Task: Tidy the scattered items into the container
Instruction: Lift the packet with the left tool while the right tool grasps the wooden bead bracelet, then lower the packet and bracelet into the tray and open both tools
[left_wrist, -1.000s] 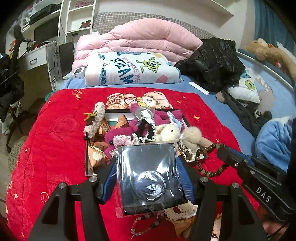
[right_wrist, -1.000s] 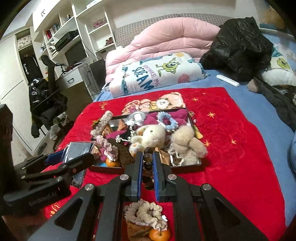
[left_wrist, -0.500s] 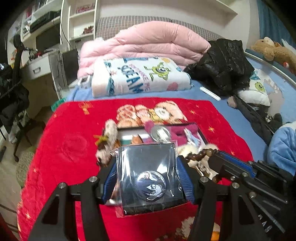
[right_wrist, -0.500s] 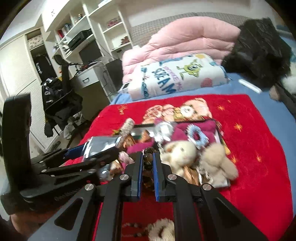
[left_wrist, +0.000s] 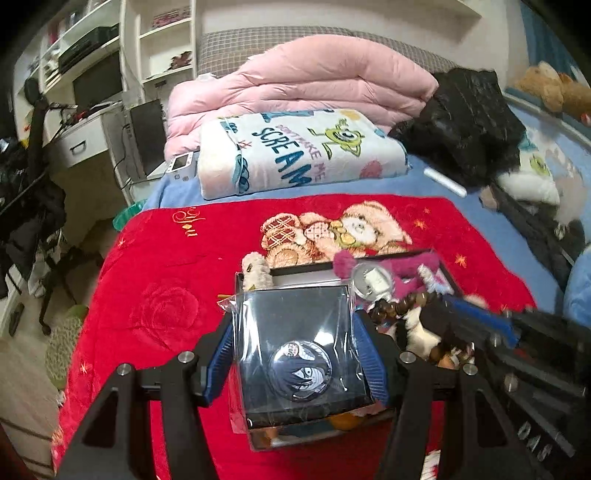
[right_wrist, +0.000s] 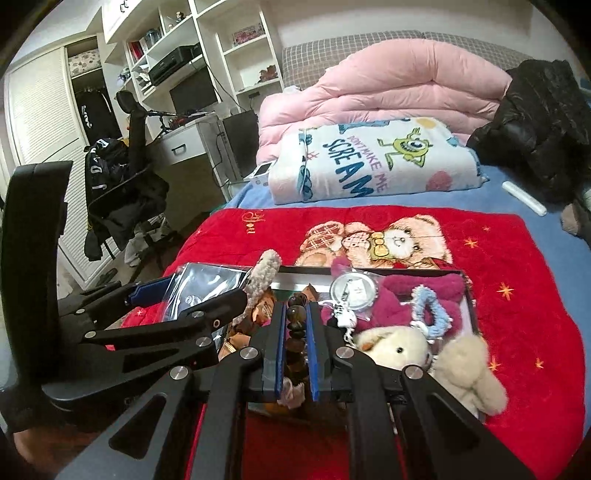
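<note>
Over the tray (left_wrist: 255, 280) at lower centre of both views, the two loads have moved from short of its near edge to above it. Left tongs (left_wrist: 297, 354) grip a bagged badge card (left_wrist: 299, 347); right tongs (right_wrist: 295, 354) are clamped on a bead bracelet (right_wrist: 296, 321). Plush toys (right_wrist: 395, 347) and scrunchies crowd the tray, leaving little room for either.

left claw (left_wrist: 299, 350) clamped wide, right claw (right_wrist: 295, 332) pinched (nearly shut)

White open shelving (right_wrist: 207, 55) is lining the far wall, a folded pink duvet (left_wrist: 303, 85) sitting on the blue-sheeted bed (right_wrist: 498, 192).
</note>
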